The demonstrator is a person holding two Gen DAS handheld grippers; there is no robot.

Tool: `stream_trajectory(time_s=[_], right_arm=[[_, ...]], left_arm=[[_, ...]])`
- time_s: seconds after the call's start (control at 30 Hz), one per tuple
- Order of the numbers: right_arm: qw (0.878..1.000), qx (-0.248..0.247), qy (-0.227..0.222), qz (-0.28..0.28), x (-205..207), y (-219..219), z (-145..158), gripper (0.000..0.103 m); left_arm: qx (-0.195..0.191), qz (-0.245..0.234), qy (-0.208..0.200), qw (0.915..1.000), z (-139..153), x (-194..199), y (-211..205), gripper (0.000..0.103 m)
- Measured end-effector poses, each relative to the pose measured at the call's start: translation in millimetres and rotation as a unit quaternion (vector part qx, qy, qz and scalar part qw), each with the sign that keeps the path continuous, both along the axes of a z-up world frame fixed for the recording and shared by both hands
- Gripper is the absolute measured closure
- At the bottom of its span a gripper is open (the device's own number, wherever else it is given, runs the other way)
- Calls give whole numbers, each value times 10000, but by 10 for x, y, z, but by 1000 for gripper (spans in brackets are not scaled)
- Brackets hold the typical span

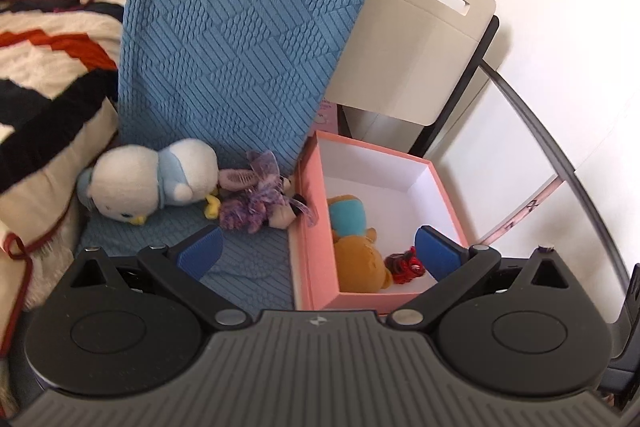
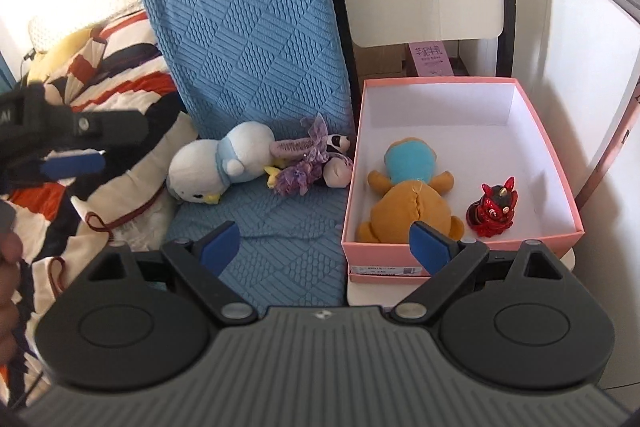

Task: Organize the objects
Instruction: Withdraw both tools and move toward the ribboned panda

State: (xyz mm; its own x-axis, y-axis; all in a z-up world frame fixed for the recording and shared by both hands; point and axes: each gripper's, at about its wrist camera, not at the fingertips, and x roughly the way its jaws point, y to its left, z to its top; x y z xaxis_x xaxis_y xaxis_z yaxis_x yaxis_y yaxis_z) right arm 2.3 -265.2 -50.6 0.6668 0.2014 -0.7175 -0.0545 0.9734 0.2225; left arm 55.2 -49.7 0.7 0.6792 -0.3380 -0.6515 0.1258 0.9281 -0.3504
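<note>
Both grippers are spread wide with nothing between the pads. The left gripper (image 1: pixel 320 251) hangs low over the blue textured cushion (image 1: pixel 240 39), one pad above the cushion and the other over the pink box (image 1: pixel 316 227), so the box's near left wall sits pretty much between its fingers. The right gripper (image 2: pixel 326 247) is in a similar spot, straddling the near left corner of the pink box (image 2: pixel 464 241) from a bit further back. Inside the box there's a brown plush with a teal patch (image 2: pixel 408 195) lying flat, and just right of it, not touching, a small shiny red figurine (image 2: pixel 492 211) standing upright. From the left wrist view that figurine (image 1: pixel 406 265) sits just beside the right pad. Still out on the cushion: a white and light-blue bird plush (image 2: pixel 220 163) on its side, and up against it a tangle of purple stuff with a pink comb-like thing (image 2: pixel 290 147) and a small black-and-white plush (image 2: pixel 338 157). It's hard to say exactly what the purple bit is. That pile lies well ahead of both grippers, left of the box. A striped blanket (image 1: pixel 48 39) is bunched off to the left.
</note>
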Motion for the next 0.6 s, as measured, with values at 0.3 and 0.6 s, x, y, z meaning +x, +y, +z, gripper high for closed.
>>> stream_trajectory(time_s=[0.3, 0.6], right_arm=[[9999, -45, 79, 143, 30, 187, -128, 10], [9989, -213, -164, 393, 91, 371, -267, 10]], left_arm=[[66, -17, -123, 9999, -113, 4, 74, 0], [9, 167, -74, 9998, -464, 125, 203, 0]])
